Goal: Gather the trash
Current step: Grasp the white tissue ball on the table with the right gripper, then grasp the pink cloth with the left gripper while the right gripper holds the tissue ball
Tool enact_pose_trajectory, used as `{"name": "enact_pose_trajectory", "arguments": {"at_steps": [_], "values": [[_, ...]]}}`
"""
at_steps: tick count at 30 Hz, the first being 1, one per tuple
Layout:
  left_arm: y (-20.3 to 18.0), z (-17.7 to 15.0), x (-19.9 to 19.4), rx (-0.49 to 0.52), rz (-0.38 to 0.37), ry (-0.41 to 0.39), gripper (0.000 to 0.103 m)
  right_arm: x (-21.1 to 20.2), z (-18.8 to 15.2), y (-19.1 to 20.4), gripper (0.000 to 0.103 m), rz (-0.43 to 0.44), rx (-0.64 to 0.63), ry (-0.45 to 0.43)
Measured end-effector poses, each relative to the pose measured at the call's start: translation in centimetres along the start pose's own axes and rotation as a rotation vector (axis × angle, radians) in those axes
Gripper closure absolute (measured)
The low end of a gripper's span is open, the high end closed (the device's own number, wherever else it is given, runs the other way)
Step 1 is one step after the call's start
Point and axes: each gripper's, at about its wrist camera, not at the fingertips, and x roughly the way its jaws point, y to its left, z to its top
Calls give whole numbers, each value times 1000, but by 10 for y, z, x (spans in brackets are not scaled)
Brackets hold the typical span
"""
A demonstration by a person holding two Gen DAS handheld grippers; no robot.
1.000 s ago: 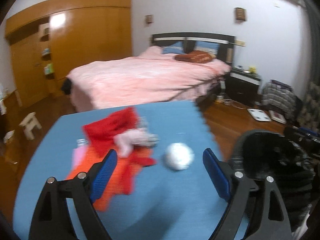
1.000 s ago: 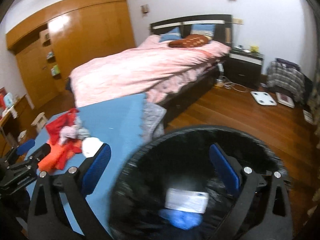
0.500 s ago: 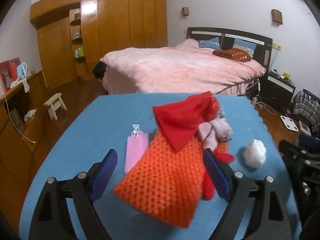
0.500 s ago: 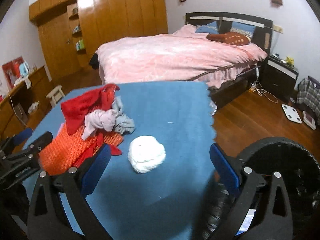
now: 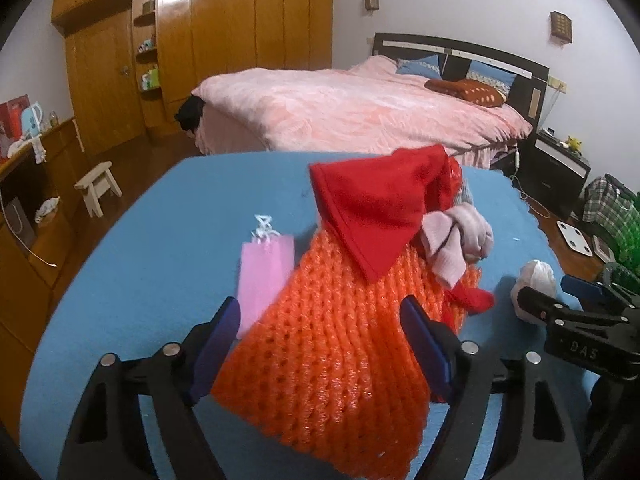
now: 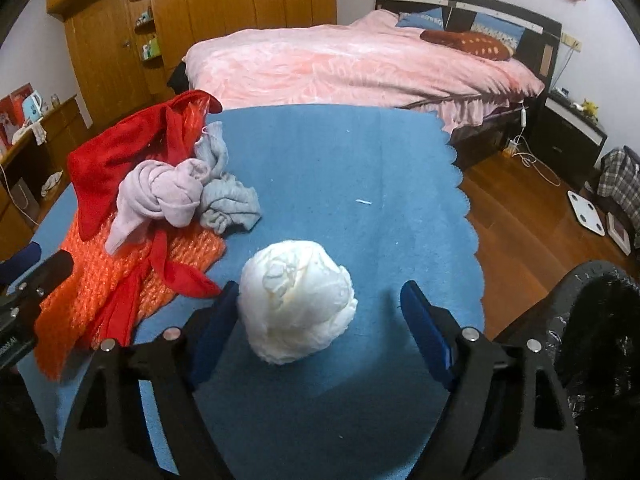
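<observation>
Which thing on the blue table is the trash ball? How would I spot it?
Find the blue table before the pink bed. Right of the clothes pile lies the white crumpled wad, alone between the right gripper pads. It's the only round, white thing.

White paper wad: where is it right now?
In the right wrist view the white paper wad lies on the blue mat, just right of the orange knit.

Bare blue table (image 6: 360, 160) lay open behind and right of the white wad (image 6: 298, 300). Left of the wad, heaped clothes (image 6: 132, 220) blocked passage; a black bin (image 6: 592, 320) stood right.
</observation>
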Motion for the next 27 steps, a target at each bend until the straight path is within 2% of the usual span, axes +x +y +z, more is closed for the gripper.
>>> {"name": "enact_pose_trajectory", "arguments": {"at_steps": [4,6,9,12,13,16,19,22,27], "values": [[-3,-6,6,5,9,22,24,1,-2,1,33,6,-7,6],[-4,-6,5,10,11,22,26,1,-2,3,40,10,-13,6],[-4,-8,6,11,6,32,34,1,-3,5,52,26,-26,8],[-8,-10,5,25,10,33,45,-1,-4,9,58,28,-41,2],[-11,-10,3,39,14,27,52,-2,-4,9,59,29,-40,1],[-18,-10,1,60,-15,28,84,-2,-4,7,60,37,-26,3],[-23,-11,1,80,-24,28,89,-4,-4,8,60,39,-27,1],[-22,-10,-2,61,-28,29,89,-9,-4,4,61,56,-17,-5],[-27,-7,-11,47,-58,18,86,-28,-4,-9,62,37,12,-37]]}}
